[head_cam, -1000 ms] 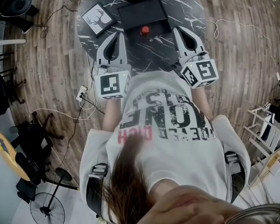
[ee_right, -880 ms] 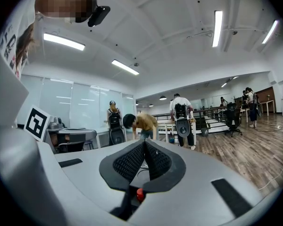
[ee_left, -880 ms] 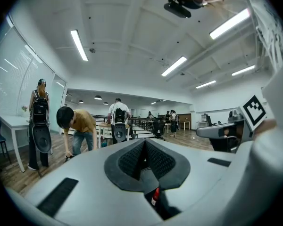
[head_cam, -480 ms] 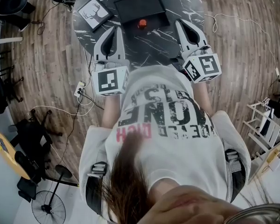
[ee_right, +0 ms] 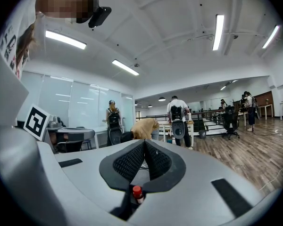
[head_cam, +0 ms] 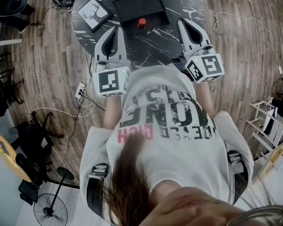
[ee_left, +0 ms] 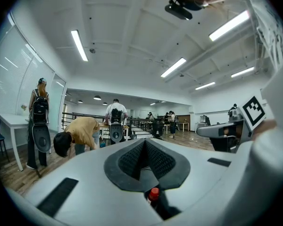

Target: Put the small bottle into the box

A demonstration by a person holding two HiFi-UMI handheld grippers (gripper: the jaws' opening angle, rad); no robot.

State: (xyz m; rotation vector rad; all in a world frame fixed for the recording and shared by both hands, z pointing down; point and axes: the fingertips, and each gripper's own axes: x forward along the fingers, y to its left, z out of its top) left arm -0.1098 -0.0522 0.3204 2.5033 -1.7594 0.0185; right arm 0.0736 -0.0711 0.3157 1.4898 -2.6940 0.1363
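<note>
A brown wood-plank floor (head_cam: pixel 240 55) filled most of the head view. A person in a white printed T-shirt (head_cam: pixel 179 145) stood at its centre, facing 12 o'clock. At 12 o'clock stood a round black marble-patterned table (head_cam: pixel 153 48) with white veins. A flat rectangular black box (head_cam: pixel 139 6) lay at the far middle of the tabletop.

The grey left gripper (head_cam: pixel 112 30), with its marker cube nearest the person, lay at about 8 o'clock of the box's near edge, pointing toward 12 o'clock. In its own view the left gripper's (ee_left: pixel 144 143) ribbed black pads met at the tip, with nothing between them. The grey right gripper (head_cam: pixel 186 23) lay at about 4 o'clock of that edge and also pointed toward 12. In its own view the right gripper (ee_right: pixel 143 145) likewise had its jaws pressed together and empty.

A black-framed white picture with a deer outline (head_cam: pixel 91 13) lay tilted at 9 o'clock of the box.

The small red-capped bottle (head_cam: pixel 141 22) stood upright at the box's 6 o'clock edge, between the two grippers and apart from both. Whether it stood inside the rim or just outside could not be told. Each gripper view caught it low, beneath the closed jaws (ee_left: pixel 153 193) (ee_right: pixel 137 191).
</note>
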